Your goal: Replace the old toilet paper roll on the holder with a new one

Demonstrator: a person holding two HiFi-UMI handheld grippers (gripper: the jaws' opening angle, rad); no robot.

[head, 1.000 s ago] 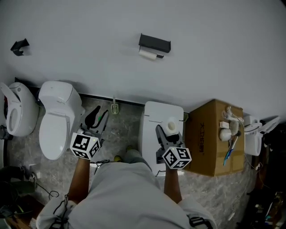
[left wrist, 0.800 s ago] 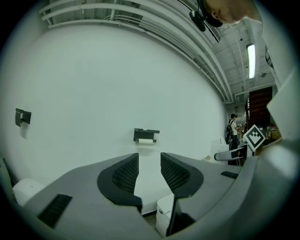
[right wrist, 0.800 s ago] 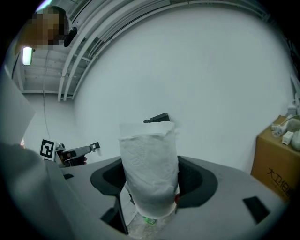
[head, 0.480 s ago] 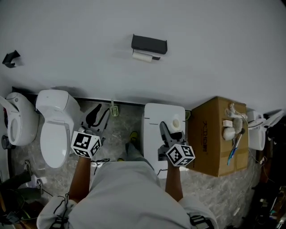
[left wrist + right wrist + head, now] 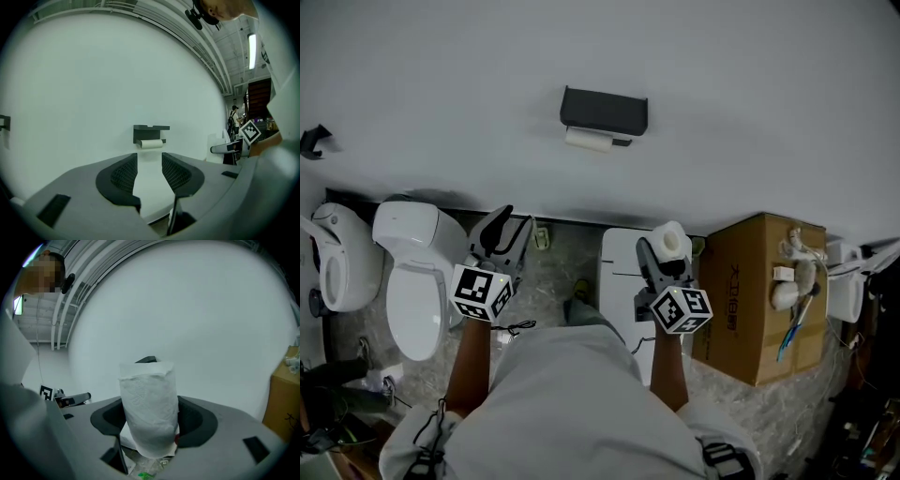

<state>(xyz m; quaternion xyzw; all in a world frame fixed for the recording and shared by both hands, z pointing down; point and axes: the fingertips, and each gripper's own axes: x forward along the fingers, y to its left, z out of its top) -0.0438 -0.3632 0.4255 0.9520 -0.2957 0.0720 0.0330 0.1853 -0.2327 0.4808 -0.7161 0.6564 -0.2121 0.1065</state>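
Observation:
A black holder [image 5: 604,110] hangs on the white wall with a thin, nearly used-up roll [image 5: 589,140] under its shelf. In the left gripper view the holder [image 5: 150,131] and old roll [image 5: 151,144] lie straight ahead, some way off. My left gripper [image 5: 502,229] is empty and its jaws are opening. My right gripper [image 5: 667,255] is shut on a full white toilet paper roll [image 5: 671,241], held upright. That new roll [image 5: 150,406] fills the right gripper view and hides most of the holder behind it.
Below me stand a white toilet [image 5: 417,267] on the left, another toilet [image 5: 333,258] at the far left, and a white tank [image 5: 621,272] in the middle. A cardboard box [image 5: 757,295] with small items on top is at the right. A black hook [image 5: 313,141] is on the wall.
Both grippers have moved forward toward the wall and the holder. The new roll has come along in the right gripper. The left jaws stand a little wider.

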